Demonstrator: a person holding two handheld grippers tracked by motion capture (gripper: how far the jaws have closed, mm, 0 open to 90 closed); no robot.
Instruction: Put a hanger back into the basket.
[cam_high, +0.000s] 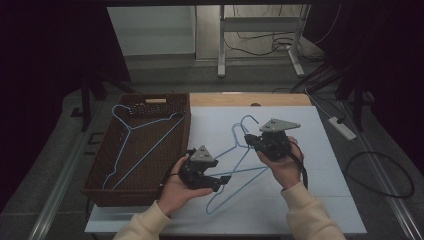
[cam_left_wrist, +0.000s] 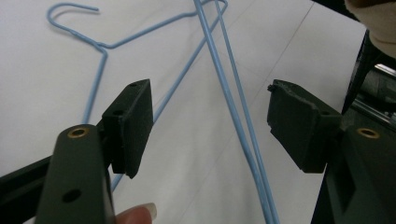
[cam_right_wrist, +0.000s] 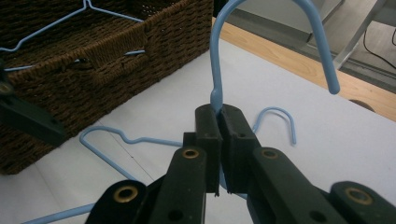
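Observation:
A blue wire hanger (cam_right_wrist: 215, 70) stands with its hook up, and my right gripper (cam_right_wrist: 220, 114) is shut on its neck just under the hook. In the high view this held hanger (cam_high: 250, 119) slants down over the white table to my left gripper (cam_high: 221, 181). My left gripper (cam_left_wrist: 210, 126) is open, and the hanger's two thin bars (cam_left_wrist: 233, 107) run between its jaws without touching either. A second blue hanger (cam_right_wrist: 280, 113) lies flat on the table beneath, its hook (cam_left_wrist: 70, 9) also in the left gripper view.
A brown wicker basket (cam_high: 135, 196) stands at the table's left with a third blue hanger (cam_high: 145, 145) lying in it. A wooden strip (cam_high: 280, 99) edges the table's far side. A power strip (cam_high: 342, 127) and a cable (cam_high: 380, 175) lie on the floor at the right.

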